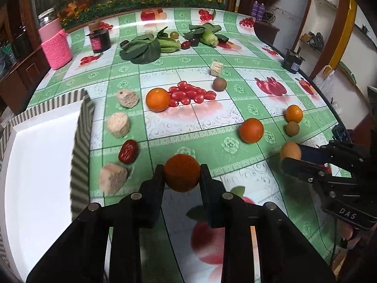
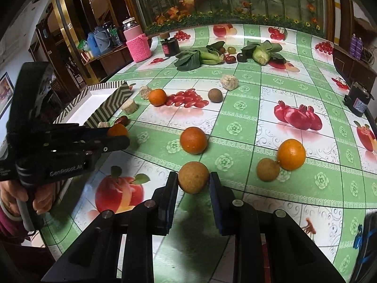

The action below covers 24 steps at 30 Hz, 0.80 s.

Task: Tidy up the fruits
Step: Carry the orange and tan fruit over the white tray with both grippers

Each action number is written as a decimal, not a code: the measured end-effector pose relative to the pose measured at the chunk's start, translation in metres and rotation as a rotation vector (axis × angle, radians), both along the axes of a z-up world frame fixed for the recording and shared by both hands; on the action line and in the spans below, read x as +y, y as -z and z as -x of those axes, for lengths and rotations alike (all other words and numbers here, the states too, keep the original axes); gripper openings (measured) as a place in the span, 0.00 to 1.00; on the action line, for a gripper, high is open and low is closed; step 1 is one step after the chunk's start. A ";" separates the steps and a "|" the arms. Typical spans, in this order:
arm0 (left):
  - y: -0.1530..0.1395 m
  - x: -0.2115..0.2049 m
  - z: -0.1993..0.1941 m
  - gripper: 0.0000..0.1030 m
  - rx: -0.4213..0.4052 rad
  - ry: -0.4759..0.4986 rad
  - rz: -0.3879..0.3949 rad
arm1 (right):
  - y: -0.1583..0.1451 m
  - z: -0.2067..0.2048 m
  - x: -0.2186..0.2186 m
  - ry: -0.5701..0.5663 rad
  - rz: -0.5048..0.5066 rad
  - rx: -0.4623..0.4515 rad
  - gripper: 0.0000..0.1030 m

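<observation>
I am holding a gripper in each hand, both angled down toward the counter (image 1: 207, 122), which is covered in a green-and-white cloth printed with fruit. My left fingers (image 1: 182, 176) are closing tight on an orange (image 1: 182, 175), one pad pressing each side of it, and the fruit is sitting just above the cloth beside the tray. My right fingers (image 2: 193, 181) are gripping a round brown fruit (image 2: 193, 180) the same way, pads touching both sides. In the right wrist view my left hand (image 2: 26, 202) is wrapping around the handle of its gripper, at the frame's left edge.

Counting what is lying loose on the counter: three more oranges, one far (image 2: 157, 97), one in the middle (image 2: 193, 140) and one to the right (image 2: 291, 154); two more brown fruits, one far (image 2: 215, 95) and one touching the right-hand orange (image 2: 268, 169); one red date (image 1: 128, 151); and five pale, crumbly chunks, four of them near the tray and one farther off (image 1: 216, 68). Leafy greens (image 1: 141, 49) and small dark fruits are clustering at the far side.

The white tray (image 1: 42, 155) with its striped rim is being cut off by the left frame edge. My right gripper's body is hiding part of the counter in the left wrist view. I cannot tell what the pale chunks are.
</observation>
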State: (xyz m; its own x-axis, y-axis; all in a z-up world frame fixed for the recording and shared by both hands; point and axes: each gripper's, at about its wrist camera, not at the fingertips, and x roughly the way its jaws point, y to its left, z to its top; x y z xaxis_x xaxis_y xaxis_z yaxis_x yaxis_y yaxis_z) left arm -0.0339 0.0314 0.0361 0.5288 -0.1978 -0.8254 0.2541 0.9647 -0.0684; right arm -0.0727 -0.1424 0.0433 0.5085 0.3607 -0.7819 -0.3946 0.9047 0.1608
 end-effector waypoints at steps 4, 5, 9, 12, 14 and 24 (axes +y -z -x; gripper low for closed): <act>-0.005 0.005 0.010 0.25 -0.007 -0.015 0.002 | -0.003 0.005 0.010 -0.004 0.000 -0.001 0.27; -0.007 0.007 0.012 0.25 -0.010 -0.020 0.003 | -0.003 0.006 0.013 -0.007 0.000 -0.002 0.27; -0.012 0.015 0.019 0.25 -0.008 -0.037 0.001 | -0.006 0.009 0.026 -0.024 -0.002 -0.008 0.27; -0.016 0.026 0.024 0.25 -0.008 -0.057 0.002 | -0.010 0.011 0.037 -0.046 -0.009 -0.016 0.27; -0.019 0.034 0.027 0.25 -0.007 -0.071 0.008 | -0.013 0.011 0.045 -0.062 -0.013 -0.021 0.27; -0.028 0.084 0.030 0.25 -0.018 -0.163 0.013 | -0.021 0.007 0.086 -0.128 -0.020 -0.033 0.26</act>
